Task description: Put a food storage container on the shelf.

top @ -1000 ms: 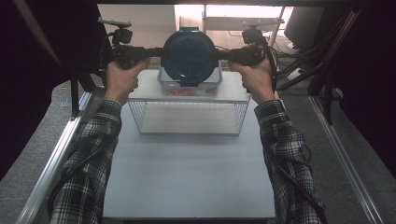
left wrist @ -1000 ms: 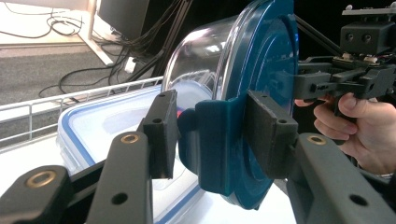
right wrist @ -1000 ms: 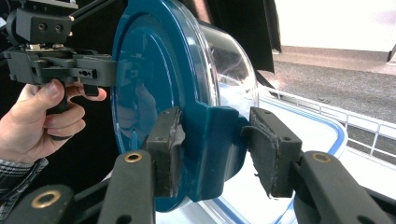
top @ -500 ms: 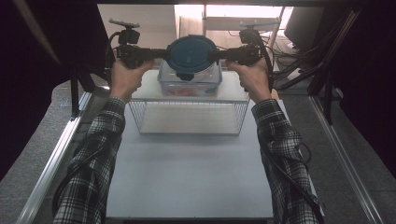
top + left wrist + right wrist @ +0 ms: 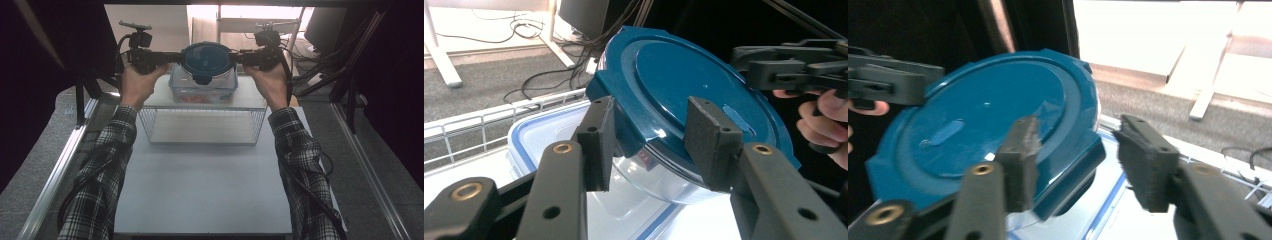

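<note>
A round clear container with a dark blue lid [image 5: 207, 57] hangs between my two grippers, just over a rectangular clear box with a blue-rimmed lid [image 5: 202, 92]. My left gripper [image 5: 175, 56] is shut on the lid's left tab. In the left gripper view the lid [image 5: 684, 75] tilts, and the tab fills the gap in that gripper [image 5: 654, 137]. My right gripper [image 5: 239, 56] is shut on the opposite tab. In the right gripper view the lid [image 5: 988, 120] is blurred, its tab inside that gripper [image 5: 1080, 160].
The rectangular box [image 5: 539, 135] rests on top of a white wire basket [image 5: 200, 125] at the far end of the white table [image 5: 200, 190]. Dark frame posts stand at both sides, and cables lie on the floor beyond.
The round container was tipped with its lid facing the camera; it now sits flatter and slightly farther away over the rectangular box. Both hands moved with it.
</note>
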A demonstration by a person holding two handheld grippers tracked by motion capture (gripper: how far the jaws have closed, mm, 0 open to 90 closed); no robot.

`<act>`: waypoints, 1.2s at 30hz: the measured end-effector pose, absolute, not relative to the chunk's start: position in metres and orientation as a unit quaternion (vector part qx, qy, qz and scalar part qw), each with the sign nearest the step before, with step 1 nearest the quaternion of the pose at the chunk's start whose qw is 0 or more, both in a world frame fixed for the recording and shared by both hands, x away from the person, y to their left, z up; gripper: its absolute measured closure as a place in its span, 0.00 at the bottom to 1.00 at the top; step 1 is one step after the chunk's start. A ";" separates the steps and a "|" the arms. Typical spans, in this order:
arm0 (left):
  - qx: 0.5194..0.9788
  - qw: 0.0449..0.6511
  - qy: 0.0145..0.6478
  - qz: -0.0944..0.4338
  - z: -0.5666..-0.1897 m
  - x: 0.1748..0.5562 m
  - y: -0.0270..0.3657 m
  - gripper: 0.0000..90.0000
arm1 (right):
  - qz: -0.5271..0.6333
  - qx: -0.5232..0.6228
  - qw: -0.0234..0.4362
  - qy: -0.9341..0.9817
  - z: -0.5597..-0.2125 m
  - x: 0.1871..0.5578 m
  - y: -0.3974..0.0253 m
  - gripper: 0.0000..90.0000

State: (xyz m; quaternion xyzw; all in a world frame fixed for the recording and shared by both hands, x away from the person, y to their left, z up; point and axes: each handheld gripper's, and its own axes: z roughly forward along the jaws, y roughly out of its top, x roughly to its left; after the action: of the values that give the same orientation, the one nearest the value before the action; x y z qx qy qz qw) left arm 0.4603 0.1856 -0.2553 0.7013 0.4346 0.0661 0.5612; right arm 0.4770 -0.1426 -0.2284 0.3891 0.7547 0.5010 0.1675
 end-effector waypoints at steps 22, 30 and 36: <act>0.698 0.550 0.446 0.109 -0.253 0.451 0.180 0.61 | 0.487 0.367 0.185 0.770 -0.241 0.456 -0.143 0.90; 0.705 0.556 0.414 0.150 -0.250 0.435 0.182 0.54 | 0.488 0.359 0.187 0.774 -0.250 0.449 -0.144 0.82; 0.715 0.562 0.388 0.147 -0.264 0.414 0.184 0.39 | 0.496 0.342 0.177 0.778 -0.263 0.438 -0.145 0.58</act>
State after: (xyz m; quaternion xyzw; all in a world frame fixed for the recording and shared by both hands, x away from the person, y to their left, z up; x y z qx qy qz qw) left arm 0.4139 0.1835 -0.2641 0.7152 0.3884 0.1470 0.5622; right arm 0.4383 -0.1452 -0.2625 0.3425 0.7780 0.4960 0.1773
